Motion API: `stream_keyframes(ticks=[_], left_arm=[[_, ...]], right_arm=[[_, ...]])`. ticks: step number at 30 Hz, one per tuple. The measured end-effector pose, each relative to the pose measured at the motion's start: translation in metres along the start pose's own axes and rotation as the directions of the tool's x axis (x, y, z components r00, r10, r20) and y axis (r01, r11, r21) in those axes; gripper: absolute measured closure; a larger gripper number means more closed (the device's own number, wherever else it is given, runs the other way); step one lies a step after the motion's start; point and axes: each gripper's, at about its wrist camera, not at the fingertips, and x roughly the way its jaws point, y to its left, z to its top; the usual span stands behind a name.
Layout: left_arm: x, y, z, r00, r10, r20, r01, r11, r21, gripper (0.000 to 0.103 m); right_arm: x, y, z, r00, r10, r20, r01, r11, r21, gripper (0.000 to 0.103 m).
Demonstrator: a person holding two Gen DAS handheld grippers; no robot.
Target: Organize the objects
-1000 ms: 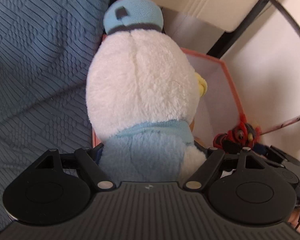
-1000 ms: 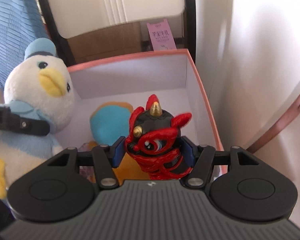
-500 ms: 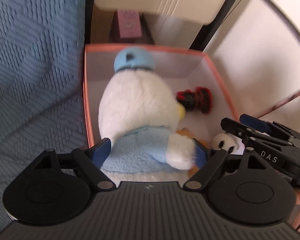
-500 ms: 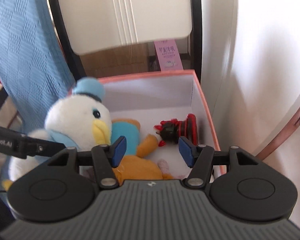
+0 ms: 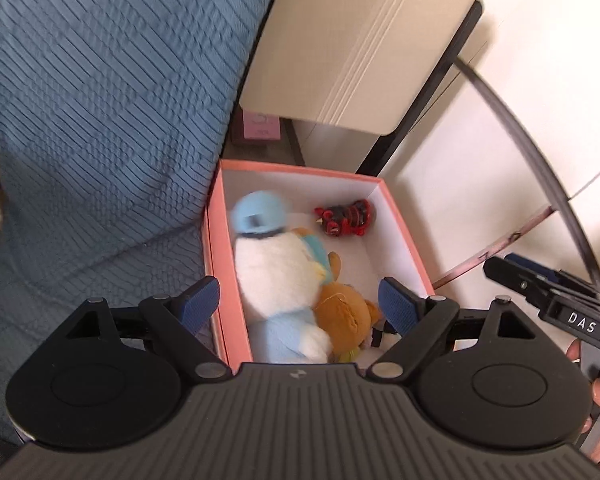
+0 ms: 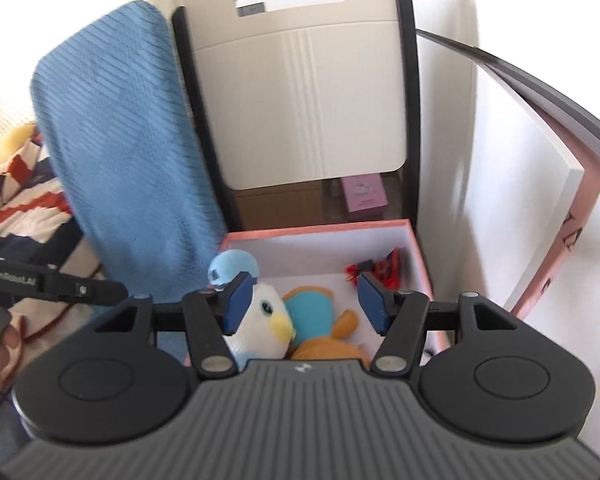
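Observation:
A pink box (image 5: pixel 214 276) (image 6: pixel 320 227) with a white inside stands on the floor. In it lie a white duck plush with a blue cap (image 5: pixel 276 268) (image 6: pixel 260 320), an orange plush with a teal patch (image 5: pixel 346 316) (image 6: pixel 320 320) and a red and black figure (image 5: pixel 344 218) (image 6: pixel 384 268) at the far end. My left gripper (image 5: pixel 298 300) is open and empty above the box's near end. My right gripper (image 6: pixel 306 304) is open and empty above the box. The right gripper's body (image 5: pixel 556 300) shows at the right of the left wrist view.
A blue textured blanket (image 5: pixel 100 120) (image 6: pixel 124 152) hangs left of the box. A beige appliance in a black frame (image 5: pixel 356 48) (image 6: pixel 300 92) stands behind it, with a small pink carton (image 5: pixel 260 126) (image 6: pixel 364 192) beneath. A white wall and pink lid (image 6: pixel 560 248) are right.
Both grippers opened and let go: the duck plush and the red figure dropped into the box. Both grippers have pulled up and back from the box.

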Motion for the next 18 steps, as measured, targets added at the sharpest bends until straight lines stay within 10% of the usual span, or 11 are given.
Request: stream_keyframes(ticks=[18], left_arm=[[-0.087, -0.005, -0.057, 0.991, -0.068, 0.112, 0.059, 0.995, 0.086, 0.011]], right_arm=[[-0.045, 0.053, -0.065, 0.998, 0.046, -0.041, -0.044, 0.998, 0.046, 0.042]])
